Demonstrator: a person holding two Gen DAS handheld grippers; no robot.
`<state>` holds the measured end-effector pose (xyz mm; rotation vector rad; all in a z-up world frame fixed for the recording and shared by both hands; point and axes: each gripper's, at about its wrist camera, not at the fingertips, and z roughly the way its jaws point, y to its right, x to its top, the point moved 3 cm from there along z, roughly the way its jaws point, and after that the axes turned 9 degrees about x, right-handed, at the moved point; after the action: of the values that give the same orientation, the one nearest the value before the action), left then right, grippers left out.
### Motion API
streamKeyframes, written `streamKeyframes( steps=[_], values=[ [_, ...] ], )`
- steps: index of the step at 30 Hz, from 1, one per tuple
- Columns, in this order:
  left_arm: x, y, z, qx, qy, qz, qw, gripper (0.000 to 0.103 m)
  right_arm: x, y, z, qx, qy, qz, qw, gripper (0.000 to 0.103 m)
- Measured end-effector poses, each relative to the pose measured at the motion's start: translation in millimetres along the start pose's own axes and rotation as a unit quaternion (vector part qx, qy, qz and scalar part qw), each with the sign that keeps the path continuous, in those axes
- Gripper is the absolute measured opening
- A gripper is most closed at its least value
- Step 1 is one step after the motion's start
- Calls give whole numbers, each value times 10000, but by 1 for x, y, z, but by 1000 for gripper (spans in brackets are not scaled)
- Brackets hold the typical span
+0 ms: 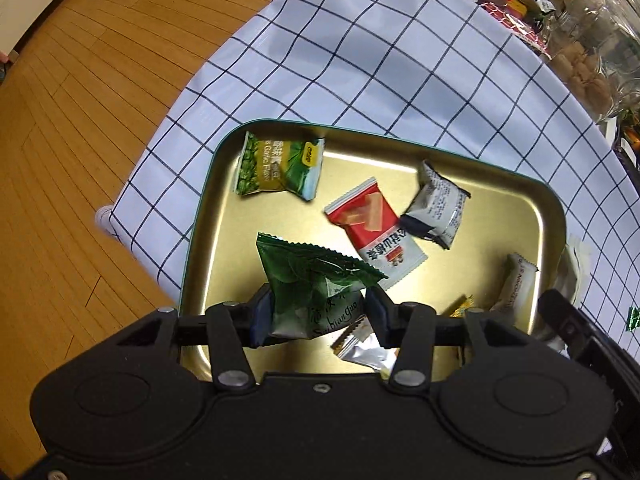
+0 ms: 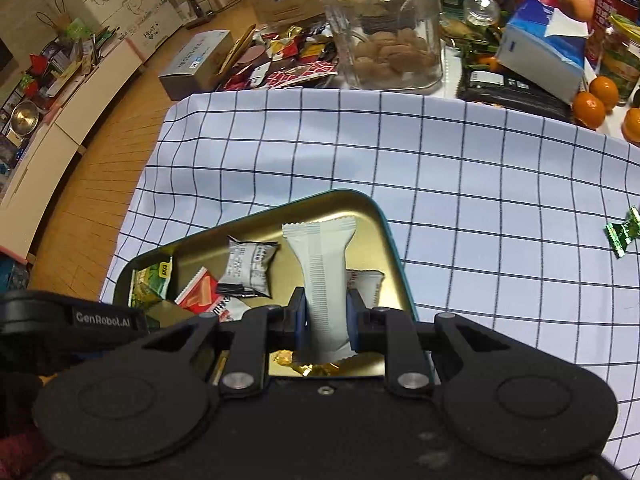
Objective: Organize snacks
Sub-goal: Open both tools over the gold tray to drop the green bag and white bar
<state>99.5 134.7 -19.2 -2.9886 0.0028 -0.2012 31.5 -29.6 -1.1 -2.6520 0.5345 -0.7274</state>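
Note:
A gold tray with a teal rim [image 1: 400, 146] lies on the checked cloth [image 1: 380, 60] near its left edge. My left gripper [image 1: 316, 308] hangs above the tray, shut on a puffy dark green snack packet [image 1: 316, 276]. In the tray lie a green pea packet [image 1: 280, 166], a red and white packet [image 1: 372, 228], a grey-white packet [image 1: 438, 208] and a white packet [image 1: 518, 284]. Over the tray's [image 2: 388, 232] right end, my right gripper [image 2: 326, 316] is shut on a long white packet [image 2: 320, 256] that stands upright. A green foil candy [image 2: 622, 234] lies loose on the cloth at the right.
Behind the cloth stand a glass jar of biscuits [image 2: 384, 28], a blue tissue box [image 2: 548, 44], oranges [image 2: 588, 108] and a heap of wrapped snacks [image 2: 288, 56]. The table drops off to wooden floor [image 1: 80, 120] on the left.

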Motion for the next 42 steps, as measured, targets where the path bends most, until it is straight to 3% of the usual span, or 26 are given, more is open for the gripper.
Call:
streamKeyframes(
  steps=[25, 34, 35, 39, 42],
  values=[
    [-2, -5, -5, -56, 44, 127, 9999, 58, 1, -20, 10, 65, 54, -241, 9997, 24],
    [-2, 6, -13, 8, 238, 198, 9995, 58, 2, -15, 6, -100, 99, -303, 9994, 37],
    [-2, 8, -14, 22, 271, 210, 9994, 58, 2, -14, 6, -167, 88, -334, 9993, 43],
    [-3, 19, -21, -6, 383, 283, 9989, 58, 1, -12, 3, -502, 63, -537, 9973, 49],
    [-6, 32, -28, -151, 464, 393, 9980, 58, 0, -3, -2, -663, 111, -536, 9963, 61]
  ],
)
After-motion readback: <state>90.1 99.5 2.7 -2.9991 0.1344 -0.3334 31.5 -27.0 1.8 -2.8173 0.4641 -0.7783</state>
